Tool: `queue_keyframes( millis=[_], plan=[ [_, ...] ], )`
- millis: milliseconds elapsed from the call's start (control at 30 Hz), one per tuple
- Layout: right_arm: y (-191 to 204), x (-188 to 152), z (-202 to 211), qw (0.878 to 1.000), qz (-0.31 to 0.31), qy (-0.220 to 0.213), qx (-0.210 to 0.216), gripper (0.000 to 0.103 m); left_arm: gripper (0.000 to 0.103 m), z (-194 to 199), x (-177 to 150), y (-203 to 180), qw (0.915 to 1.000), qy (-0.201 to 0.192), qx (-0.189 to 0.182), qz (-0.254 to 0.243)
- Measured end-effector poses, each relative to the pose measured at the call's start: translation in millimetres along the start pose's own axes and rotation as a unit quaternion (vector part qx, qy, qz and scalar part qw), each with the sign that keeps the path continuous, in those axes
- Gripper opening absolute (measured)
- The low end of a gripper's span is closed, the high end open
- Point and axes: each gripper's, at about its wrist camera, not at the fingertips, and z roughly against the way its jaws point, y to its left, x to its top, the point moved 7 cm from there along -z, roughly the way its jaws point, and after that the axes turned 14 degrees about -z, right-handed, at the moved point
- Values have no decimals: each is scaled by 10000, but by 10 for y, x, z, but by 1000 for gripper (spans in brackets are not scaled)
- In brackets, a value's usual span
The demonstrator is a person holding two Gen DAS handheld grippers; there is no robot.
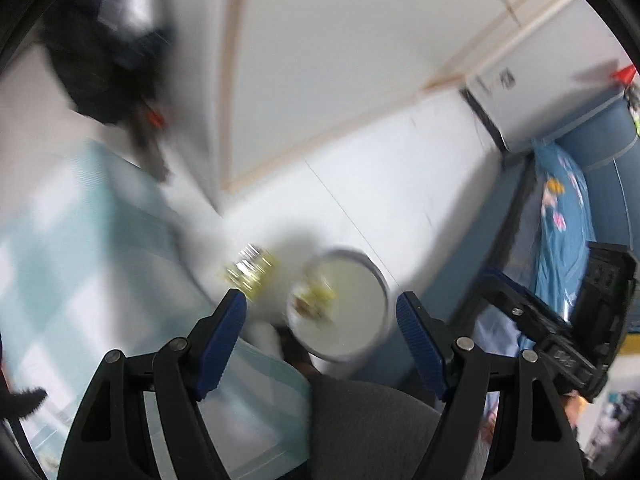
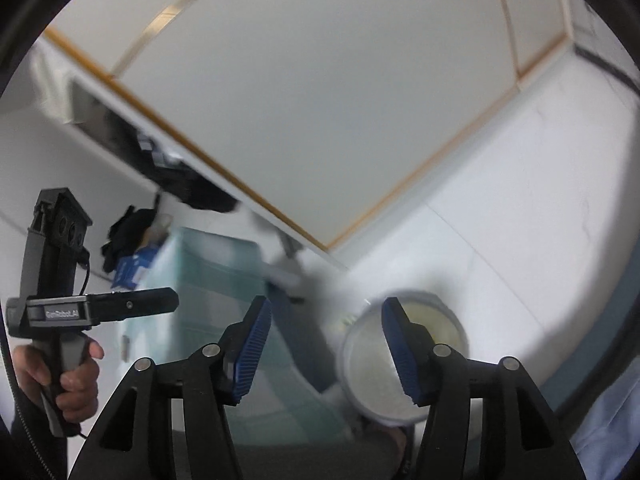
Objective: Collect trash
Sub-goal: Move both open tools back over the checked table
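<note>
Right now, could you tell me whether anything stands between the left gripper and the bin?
Nothing visible does. The left gripper is open and empty, and the bin's open mouth lies below its fingers, though the picture is blurred.

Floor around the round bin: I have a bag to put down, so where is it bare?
Bare white floor lies beyond the bin and on its side toward the blue bedding. The other side is crowded: a shiny yellow thing sits between the bin and the pale green cabinet.

Ribbed blue pads look rubbery, the crumpled wrapper shiny foil, the floor tiles smooth and glossy.
</note>
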Motion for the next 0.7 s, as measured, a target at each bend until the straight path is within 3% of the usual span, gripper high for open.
queue_keyframes(
  millis=[100, 300, 433, 567, 700],
  plan=[
    [428, 6, 231, 9990, 306, -234, 219, 65, 74, 496, -88, 177, 9966, -615, 543, 46],
    [1362, -181, 585, 9904, 1069, -594, 648, 70, 74, 1356, -532, 551, 9757, -1657, 1309, 581],
    [1919, -428, 701, 9815, 1532, -729, 890, 72, 75, 1831, -812, 792, 9567, -2149, 1718, 954],
    [2404, -714, 818, 9662, 2134, -937, 1103, 82, 75, 2143, -1192, 997, 9445, -2442, 1761, 1315],
    [2780, -1016, 808, 9534, 2564, -932, 1290, 85, 78, 2344, -1526, 1166, 9272, -2623, 2169, 1565]
  ],
)
